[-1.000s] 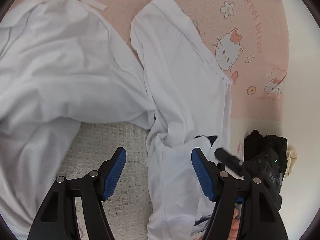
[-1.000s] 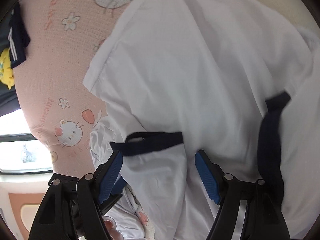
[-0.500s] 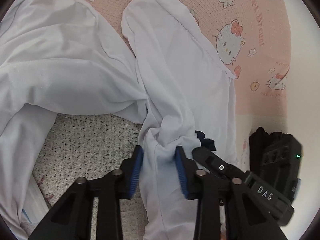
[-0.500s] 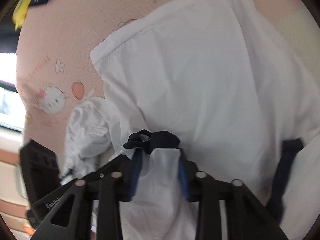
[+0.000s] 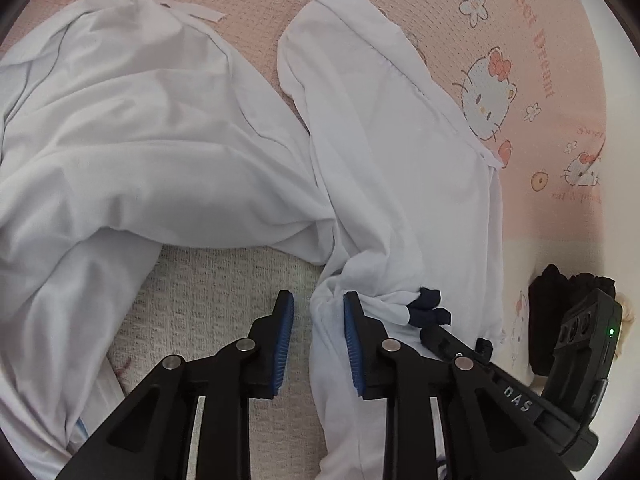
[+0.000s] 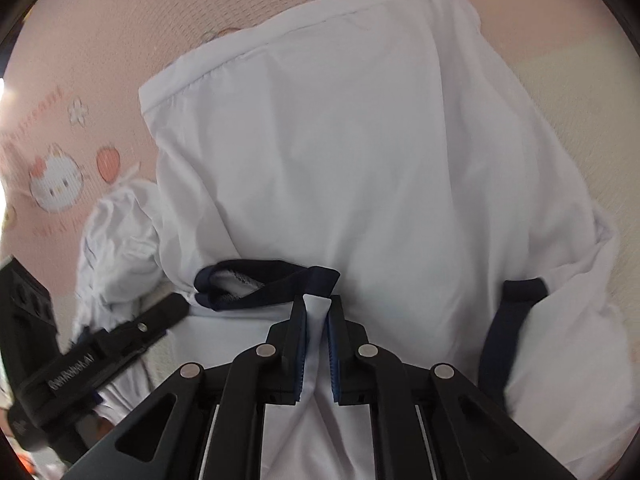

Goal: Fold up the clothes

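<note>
1. The white cotton shirt with navy-trimmed sleeves (image 6: pixel 360 160) lies spread on the pink cartoon-cat bedsheet (image 5: pixel 500 20).
2. The right hand-held gripper (image 6: pixel 317 344) is clenched on a fold of the shirt's near edge, beside a navy cuff (image 6: pixel 260 284).
3. The left hand-held gripper (image 5: pixel 318 344) is partly parted, with white fabric bunched between its blue pads (image 5: pixel 352 344).

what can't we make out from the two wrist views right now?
- Left wrist view: whether the left gripper pinches the white shirt or only bed cover; its fingers stand apart and a fold hides the contact.
- Right wrist view: the right gripper is shut on the sleeve below the navy cuff; the sleeve's lower end is hidden by the gripper body.
- Both views: the shirt's full outline, cut by the fisheye edge.
</note>
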`<state>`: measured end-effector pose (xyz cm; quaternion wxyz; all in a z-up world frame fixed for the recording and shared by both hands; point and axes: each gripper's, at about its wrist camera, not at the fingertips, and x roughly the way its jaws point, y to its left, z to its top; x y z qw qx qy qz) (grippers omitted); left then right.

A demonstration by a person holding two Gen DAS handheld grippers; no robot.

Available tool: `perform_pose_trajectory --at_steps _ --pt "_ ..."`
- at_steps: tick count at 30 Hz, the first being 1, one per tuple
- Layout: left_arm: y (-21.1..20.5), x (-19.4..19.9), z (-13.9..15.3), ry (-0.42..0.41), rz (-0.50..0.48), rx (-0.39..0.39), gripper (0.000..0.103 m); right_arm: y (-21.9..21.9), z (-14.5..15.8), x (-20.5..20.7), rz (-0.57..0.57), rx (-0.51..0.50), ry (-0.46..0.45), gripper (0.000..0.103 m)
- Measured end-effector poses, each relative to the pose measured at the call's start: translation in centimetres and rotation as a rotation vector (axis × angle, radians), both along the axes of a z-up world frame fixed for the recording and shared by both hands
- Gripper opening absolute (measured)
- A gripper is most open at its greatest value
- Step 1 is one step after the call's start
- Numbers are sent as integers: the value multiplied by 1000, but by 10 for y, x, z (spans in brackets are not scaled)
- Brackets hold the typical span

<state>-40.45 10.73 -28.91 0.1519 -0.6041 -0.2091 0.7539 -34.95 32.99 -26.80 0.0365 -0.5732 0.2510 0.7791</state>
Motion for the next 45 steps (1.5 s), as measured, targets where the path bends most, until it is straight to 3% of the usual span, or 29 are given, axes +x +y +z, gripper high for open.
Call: perform_pose_trajectory --at_steps 4,6,8,10,12,13,14,17,20,24,27,31,34,37,40,42,45 --pt "2 3 7 -1 -42 4 23 0 7 1 1 -4 27 7" --pt "9 5 16 16 -94 -79 25 0 10 1 2 -6 40 7" --pt "20 11 26 59 -167 -159 33 0 13 2 2 -9 53 8" --pt "26 18 33 90 -213 -197 47 0 16 2 3 -11 66 10" --pt "31 27 40 115 -248 -212 47 1 20 3 3 -13 80 30" --pt "31 30 41 108 -255 -196 47 1 21 3 2 -14 88 61" --pt "30 32 41 95 -256 -176 47 4 25 5 -15 -19 109 84" --pt "27 36 40 59 -242 -131 48 14 34 10 -65 -33 173 85" --pt "28 40 39 40 -227 -135 53 21 48 20 -80 -76 233 85" --pt "29 51 41 21 -220 -115 54 27 71 30 -42 -78 295 85" --pt "29 59 45 20 -217 -114 55 32 91 47 15 24 351 86" --pt "29 74 54 40 -213 -149 55 32 93 54 124 209 351 86" --pt "27 85 60 59 -180 -146 55 41 87 59 152 240 316 86" --pt "25 94 63 80 -139 -162 55 57 88 66 124 179 319 86" --pt "26 103 65 98 -100 -214 55 67 83 68 87 49 319 87" --pt "28 110 66 114 -78 -247 55 71 82 68 85 -71 297 87" --pt "44 113 66 145 -127 -328 55 74 76 72 37 -278 301 87"
